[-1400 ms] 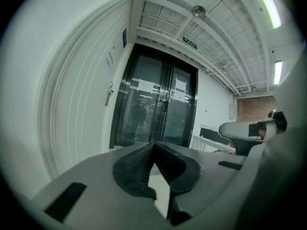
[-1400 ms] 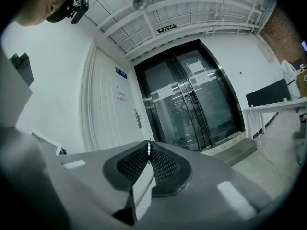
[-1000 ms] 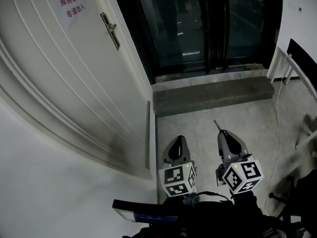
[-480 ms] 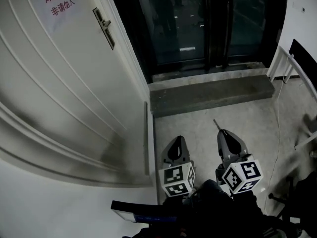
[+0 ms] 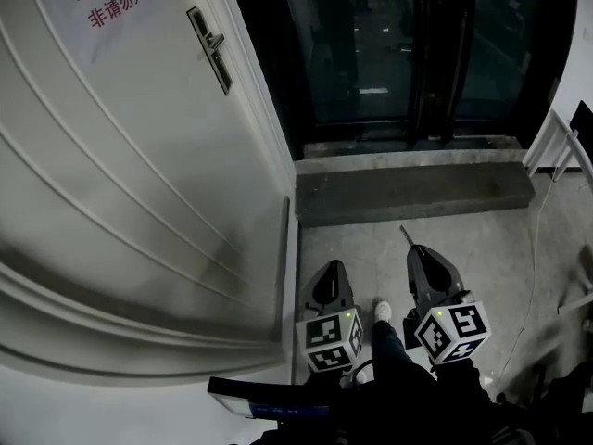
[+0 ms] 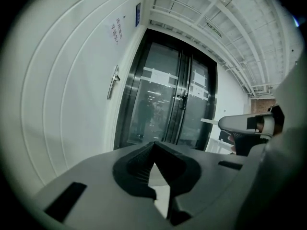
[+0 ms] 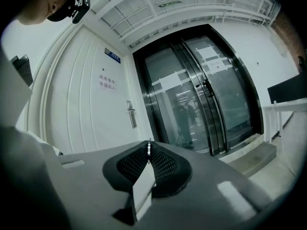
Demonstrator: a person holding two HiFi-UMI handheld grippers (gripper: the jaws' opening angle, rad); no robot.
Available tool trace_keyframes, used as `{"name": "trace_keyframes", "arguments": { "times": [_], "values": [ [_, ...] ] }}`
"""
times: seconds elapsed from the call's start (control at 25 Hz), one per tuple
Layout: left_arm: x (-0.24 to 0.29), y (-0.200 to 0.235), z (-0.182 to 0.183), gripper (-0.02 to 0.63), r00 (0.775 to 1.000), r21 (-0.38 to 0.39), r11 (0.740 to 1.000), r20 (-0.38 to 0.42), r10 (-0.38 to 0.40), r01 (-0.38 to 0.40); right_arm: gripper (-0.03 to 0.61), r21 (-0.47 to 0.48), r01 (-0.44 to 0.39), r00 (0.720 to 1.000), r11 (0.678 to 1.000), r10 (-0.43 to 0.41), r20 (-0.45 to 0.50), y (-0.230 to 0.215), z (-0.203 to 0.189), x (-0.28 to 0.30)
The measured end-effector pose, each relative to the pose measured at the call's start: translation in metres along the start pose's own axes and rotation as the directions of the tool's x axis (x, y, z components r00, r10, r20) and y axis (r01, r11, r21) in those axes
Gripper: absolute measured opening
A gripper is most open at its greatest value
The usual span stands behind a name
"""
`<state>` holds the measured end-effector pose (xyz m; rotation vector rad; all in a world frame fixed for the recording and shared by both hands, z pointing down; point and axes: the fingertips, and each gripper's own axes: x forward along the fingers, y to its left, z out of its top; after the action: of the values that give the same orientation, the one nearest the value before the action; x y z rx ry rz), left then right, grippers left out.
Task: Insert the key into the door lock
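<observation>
The white door (image 5: 139, 156) fills the left of the head view, and its metal handle and lock plate (image 5: 211, 49) sit high up, far from both grippers. My right gripper (image 5: 417, 248) is shut on the key (image 5: 405, 235), whose thin blade sticks out past the jaws. In the right gripper view the key (image 7: 149, 150) stands edge-on between the jaws above a white tag (image 7: 144, 188), with the lock plate (image 7: 131, 113) ahead on the left. My left gripper (image 5: 331, 267) is shut and holds nothing. In the left gripper view the handle (image 6: 114, 82) lies ahead of the left gripper (image 6: 153, 146).
A sign with red characters (image 5: 107, 0) hangs on the door. Dark glass double doors (image 5: 398, 44) stand ahead behind a concrete step (image 5: 412, 191). A white rail (image 5: 561, 142) runs along the right. A white shoe (image 5: 381, 311) shows between the grippers.
The view has shifted, so the door handle and the step sit a little differently in the frame. A leg and white shoe have come forward between the grippers. Both grippers keep their pose.
</observation>
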<state>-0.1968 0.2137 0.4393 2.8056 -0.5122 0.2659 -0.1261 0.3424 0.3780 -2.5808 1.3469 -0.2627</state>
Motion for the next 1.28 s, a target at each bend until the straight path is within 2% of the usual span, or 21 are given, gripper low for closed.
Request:
{"name": "trace_keyframes", "arguments": {
  "times": [0.32,0.8,1.04,1.28],
  "values": [
    [0.102,0.005,0.04,0.002,0.998,-0.004,0.998,0.019,0.056,-0.056,0.013,-0.017,-0.054,0.998,0.998,0.054,-0.014,-0.05,0.033,0.102],
    [0.233,-0.039,0.095,0.002,0.998,0.048,0.998,0.061,0.035,-0.038,0.013,-0.007,-0.084,0.996,0.996,0.084,0.022,-0.137,0.085,0.2],
    [0.27,-0.049,0.096,0.002,0.998,0.043,0.999,0.053,0.031,-0.034,0.013,-0.001,-0.082,0.997,0.997,0.082,0.007,-0.164,0.086,0.224],
    [0.296,-0.039,0.095,0.002,0.998,0.032,0.998,0.043,0.045,-0.046,0.013,0.005,-0.085,0.996,0.996,0.086,-0.014,-0.175,0.081,0.251]
  ]
}}
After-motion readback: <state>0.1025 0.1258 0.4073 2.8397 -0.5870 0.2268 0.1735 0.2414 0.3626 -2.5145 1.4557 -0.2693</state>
